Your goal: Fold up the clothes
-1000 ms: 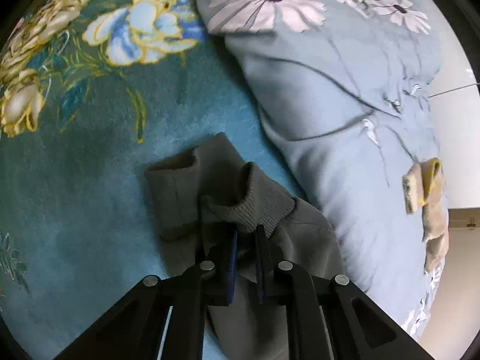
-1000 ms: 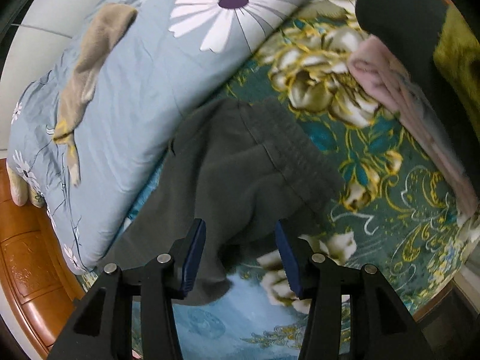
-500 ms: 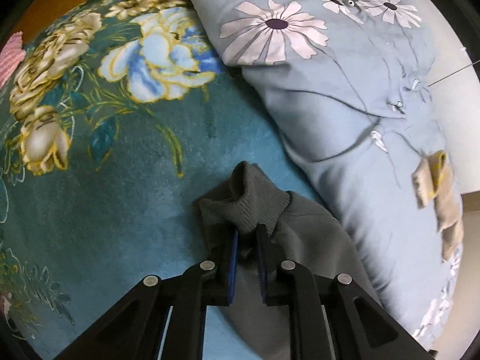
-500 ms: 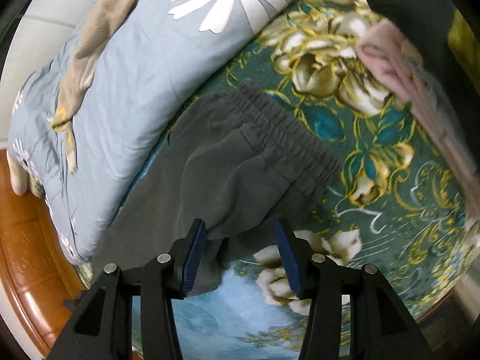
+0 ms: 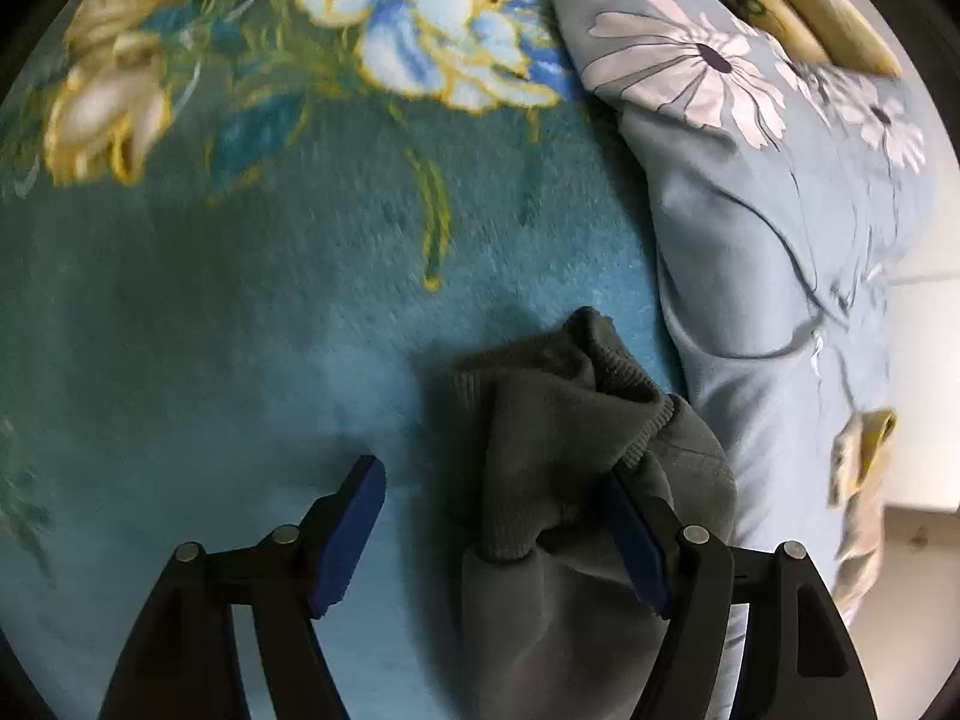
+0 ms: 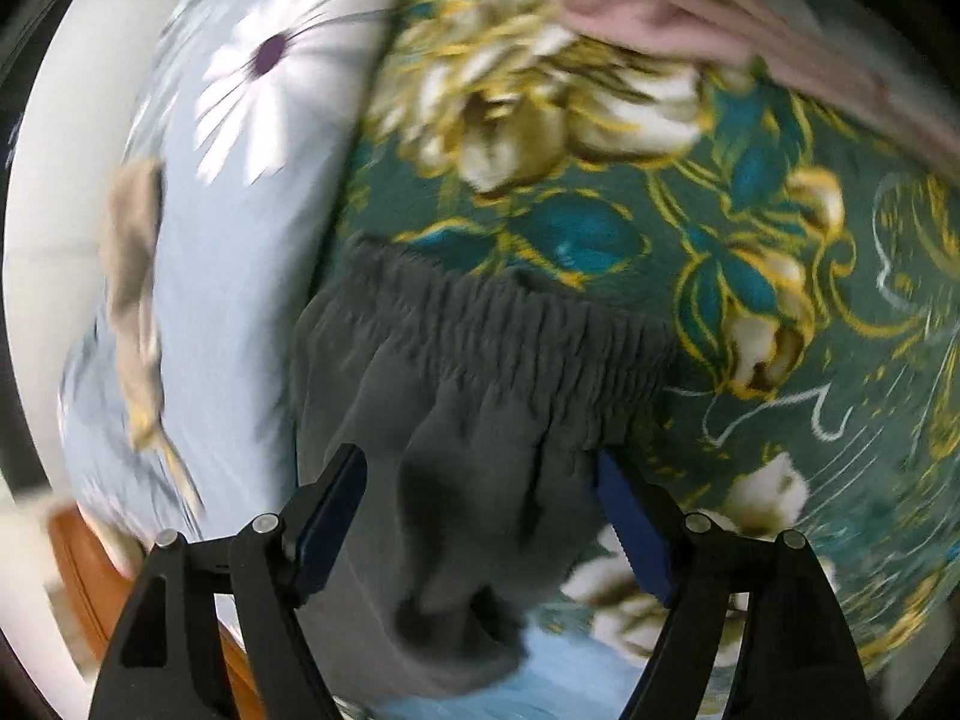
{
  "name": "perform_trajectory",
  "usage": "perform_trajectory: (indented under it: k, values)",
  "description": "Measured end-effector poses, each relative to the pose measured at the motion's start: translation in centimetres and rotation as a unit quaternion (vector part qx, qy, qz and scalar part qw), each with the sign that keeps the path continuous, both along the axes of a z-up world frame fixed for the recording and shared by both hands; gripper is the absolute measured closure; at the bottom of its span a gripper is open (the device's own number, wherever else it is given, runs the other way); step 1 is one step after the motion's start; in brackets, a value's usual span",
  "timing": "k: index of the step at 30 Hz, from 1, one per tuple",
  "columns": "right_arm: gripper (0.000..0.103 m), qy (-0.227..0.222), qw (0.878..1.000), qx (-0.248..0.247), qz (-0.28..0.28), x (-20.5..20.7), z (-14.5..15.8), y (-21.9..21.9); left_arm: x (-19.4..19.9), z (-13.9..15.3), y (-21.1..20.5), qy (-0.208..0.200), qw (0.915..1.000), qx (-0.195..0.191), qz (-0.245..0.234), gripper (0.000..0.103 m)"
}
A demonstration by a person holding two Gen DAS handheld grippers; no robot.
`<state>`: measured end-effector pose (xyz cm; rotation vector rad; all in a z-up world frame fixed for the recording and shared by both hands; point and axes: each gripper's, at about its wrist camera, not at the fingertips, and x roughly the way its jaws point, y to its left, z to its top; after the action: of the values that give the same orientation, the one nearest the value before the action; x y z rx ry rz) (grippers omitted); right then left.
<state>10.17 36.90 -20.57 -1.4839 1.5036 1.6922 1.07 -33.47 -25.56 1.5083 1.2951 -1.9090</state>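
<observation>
In the left wrist view, the left gripper (image 5: 498, 525) is seen reaching forward and slightly downward over a teal floral blanket (image 5: 240, 312), with its blue-padded fingers (image 5: 351, 525) spread wide apart. The grey trousers (image 5: 558, 480) are found between the jaws, bunched into a heap whose ribbed cuff (image 5: 624, 372) points away from the camera; the right-hand pad is touched by the cloth, while the left-hand pad stands clear of it, so nothing is pinched. A pale blue daisy-print pillow (image 5: 768, 252) is lain just beside the trousers on their right, and a small beige and yellow cloth (image 5: 864, 450) is seen resting on its far edge. In the right wrist view, which is blurred, the right gripper (image 6: 480, 519) is likewise held low over the blanket (image 6: 750, 228) with its jaws opened wide. The gathered elastic waistband (image 6: 510, 324) of the trousers is stretched across just ahead of the fingertips, and the grey fabric is draped down between the pads without being clamped. The pillow (image 6: 240, 210) is seen against the trousers' left side, and a pink garment (image 6: 690, 18) is lain at the top of the view, well apart.
</observation>
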Motion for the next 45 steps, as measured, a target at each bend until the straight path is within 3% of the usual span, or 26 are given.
perform_trajectory:
  k: [3, 5, 7, 8, 9, 13, 14, 17, 22, 25, 27, 34, 39, 41, 43, 45]
  values:
    - [0.024, -0.017, 1.000, 0.005, -0.001, -0.3, -0.7, -0.1, 0.7, -0.1, 0.5, 0.004, 0.9999, -0.003, 0.015, 0.028]
    - [0.024, -0.029, 1.000, 0.009, -0.001, -0.6, -1.2, -0.2, 0.7, 0.3, 0.9, 0.007, 0.9999, -0.003, 0.009, 0.044]
    - [0.026, -0.043, 0.999, 0.014, 0.001, -0.8, -1.6, -0.3, 0.7, 0.8, 1.2, 0.011, 0.9999, -0.002, 0.003, 0.069]
    - [0.038, -0.056, 0.998, 0.024, 0.012, -1.2, -1.5, -0.5, 0.8, 1.4, 1.4, 0.014, 0.9999, -0.003, 0.001, 0.071]
    - [0.043, -0.067, 0.997, 0.032, 0.022, -1.5, -1.3, -0.6, 0.9, 2.1, 1.5, 0.018, 0.9998, -0.004, 0.000, 0.074]
    - [0.083, -0.055, 0.996, 0.048, 0.051, -2.4, 0.7, -0.7, 1.3, 4.8, 2.0, 0.032, 0.9994, -0.009, -0.006, 0.079]
    - [0.088, -0.048, 0.996, 0.051, 0.059, -2.6, 1.4, -0.6, 1.4, 5.5, 2.2, 0.036, 0.9993, -0.010, -0.007, 0.079]
    - [0.090, -0.007, 0.995, 0.056, 0.086, -3.1, 4.9, -0.7, 2.2, 8.8, 2.1, 0.069, 0.9975, -0.005, -0.018, 0.079]
    - [0.090, 0.064, 0.989, 0.052, 0.124, -2.2, 12.1, -0.6, 5.1, 8.5, 0.0, 0.033, 0.9992, -0.021, -0.010, 0.079]
    - [0.090, 0.066, 0.985, 0.056, 0.151, -2.5, 14.0, -1.1, 6.8, 8.3, -1.3, 0.011, 0.9995, -0.030, -0.006, 0.079]
    - [0.090, 0.053, 0.981, 0.062, 0.179, -1.5, 13.4, -1.6, 8.0, 8.2, -2.1, -0.004, 0.9994, -0.036, -0.003, 0.079]
    - [0.089, -0.055, 0.985, 0.038, 0.161, 1.9, 3.6, -3.3, 11.7, 7.8, -4.7, -0.044, 0.9976, -0.051, 0.013, 0.079]
    - [0.078, -0.047, 0.988, 0.028, 0.146, 2.9, 3.9, -2.9, 11.5, 12.2, -2.6, -0.005, 0.9955, -0.088, -0.033, 0.079]
    - [0.056, -0.037, 0.988, 0.037, 0.145, 3.1, 5.2, -2.5, 11.2, 14.2, -1.5, 0.012, 0.9923, -0.109, -0.059, 0.079]
    - [0.046, -0.025, 0.988, 0.053, 0.141, 3.3, 6.7, -2.0, 10.7, 16.6, 1.2, 0.031, 0.9838, -0.143, -0.104, 0.079]
    - [0.046, -0.011, 0.989, 0.057, 0.134, 3.5, 8.0, -1.7, 9.9, 18.2, 3.8, 0.047, 0.9736, -0.167, -0.149, 0.079]
